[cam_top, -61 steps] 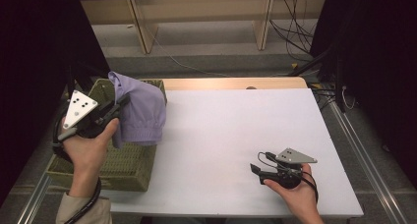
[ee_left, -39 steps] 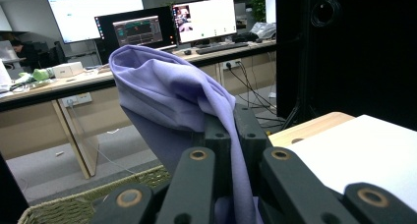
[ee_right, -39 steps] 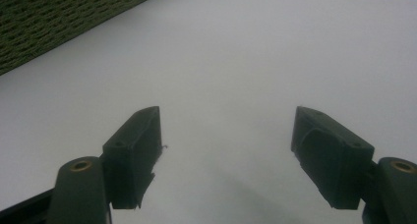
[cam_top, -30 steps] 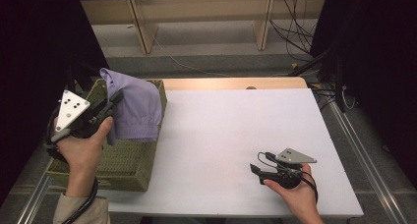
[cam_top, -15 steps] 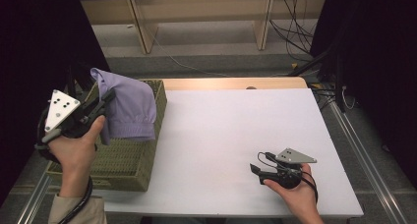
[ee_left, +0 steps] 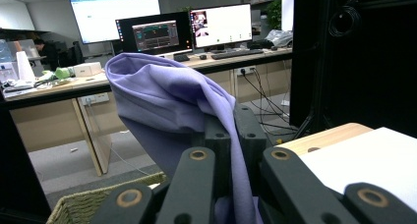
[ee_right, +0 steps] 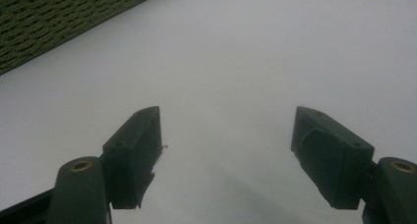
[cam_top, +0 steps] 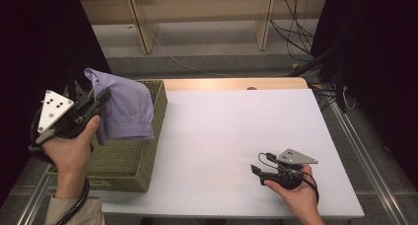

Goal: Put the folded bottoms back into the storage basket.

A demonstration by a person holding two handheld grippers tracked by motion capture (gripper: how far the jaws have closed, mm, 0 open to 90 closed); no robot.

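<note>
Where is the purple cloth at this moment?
In the high view the purple cloth hangs at the table's left, clamped in the left gripper above the woven basket.

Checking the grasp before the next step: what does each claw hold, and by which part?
The left claw is shut on a bunched fold of the purple cloth, above the woven basket. The right claw holds nothing.

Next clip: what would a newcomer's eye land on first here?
The lilac cloth, pinched in the left tool and hanging over the woven green basket at the table's left edge. After that, the right tool, jaws apart with nothing between them, low over the white tabletop near the front right.
</note>
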